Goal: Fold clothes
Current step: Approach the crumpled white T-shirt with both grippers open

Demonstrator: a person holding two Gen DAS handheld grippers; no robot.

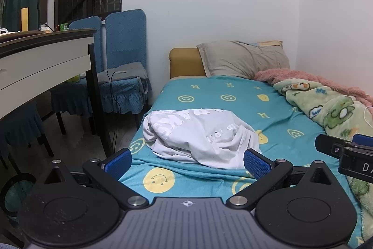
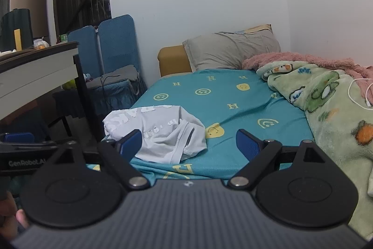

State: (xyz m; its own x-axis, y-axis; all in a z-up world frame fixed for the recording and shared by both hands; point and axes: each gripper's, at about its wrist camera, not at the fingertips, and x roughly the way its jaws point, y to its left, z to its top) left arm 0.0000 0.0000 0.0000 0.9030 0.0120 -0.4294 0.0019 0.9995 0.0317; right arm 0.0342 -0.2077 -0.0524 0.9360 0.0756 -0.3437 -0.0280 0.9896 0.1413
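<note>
A crumpled white T-shirt (image 1: 198, 134) with white lettering lies in a heap on the teal smiley-print bed sheet (image 1: 219, 90), near the bed's left edge. My left gripper (image 1: 186, 161) is open and empty, its blue pads just short of the shirt's near edge. In the right wrist view the shirt (image 2: 158, 132) lies ahead and to the left. My right gripper (image 2: 188, 144) is open and empty above the sheet (image 2: 233, 90), its left pad in front of the shirt. The right gripper also shows at the right edge of the left wrist view (image 1: 345, 151).
A green cartoon blanket (image 2: 326, 113) and pink fleece (image 2: 303, 57) cover the bed's right side, with a white cable (image 2: 359, 92) on top. A grey pillow (image 1: 242, 57) lies at the head. A table (image 1: 46, 55) and blue chairs (image 1: 126, 57) stand left of the bed.
</note>
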